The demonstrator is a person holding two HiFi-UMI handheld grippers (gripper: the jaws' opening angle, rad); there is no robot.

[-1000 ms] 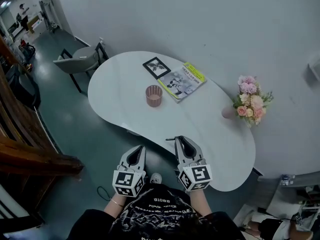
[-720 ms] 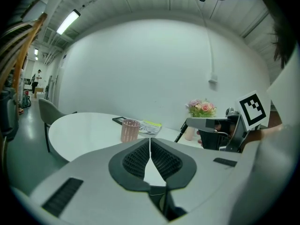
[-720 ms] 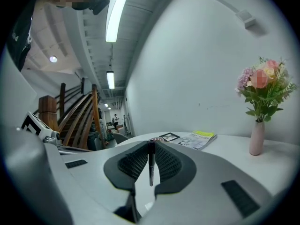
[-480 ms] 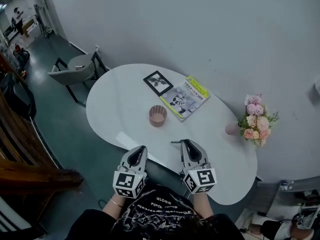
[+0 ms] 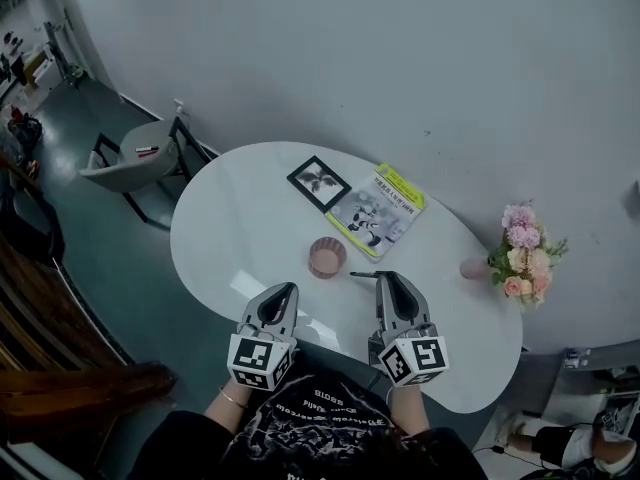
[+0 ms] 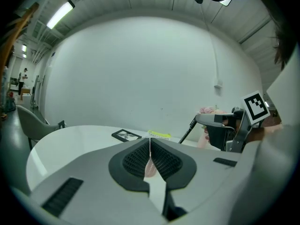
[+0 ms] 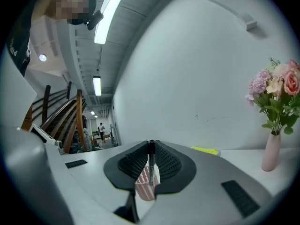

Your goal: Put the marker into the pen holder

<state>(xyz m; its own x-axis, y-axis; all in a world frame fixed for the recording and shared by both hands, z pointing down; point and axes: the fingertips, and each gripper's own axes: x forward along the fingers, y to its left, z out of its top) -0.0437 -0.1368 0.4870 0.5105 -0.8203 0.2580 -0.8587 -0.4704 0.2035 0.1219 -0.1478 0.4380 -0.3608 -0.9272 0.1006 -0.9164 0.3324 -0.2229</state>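
A: Why does the right gripper (image 5: pixel 386 278) pinch the black marker (image 7: pixel 151 159) across its jaws?

B: Probably so 1 end can drop into the pink pen holder (image 5: pixel 327 257) just ahead (left gripper (image 5: pixel 284 290) pressed together, empty).

The pen holder (image 5: pixel 327 257) is set mid-frame on the tabletop (image 5: pixel 230 228); a picture frame (image 5: pixel 318 182) and magazine (image 5: pixel 378 211) are laid above it, a flower vase (image 5: pixel 472 268) far right.

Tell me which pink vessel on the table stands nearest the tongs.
The ribbed pink pen holder, just ahead of the right tongs; the pink flower vase stands farther off to the right.
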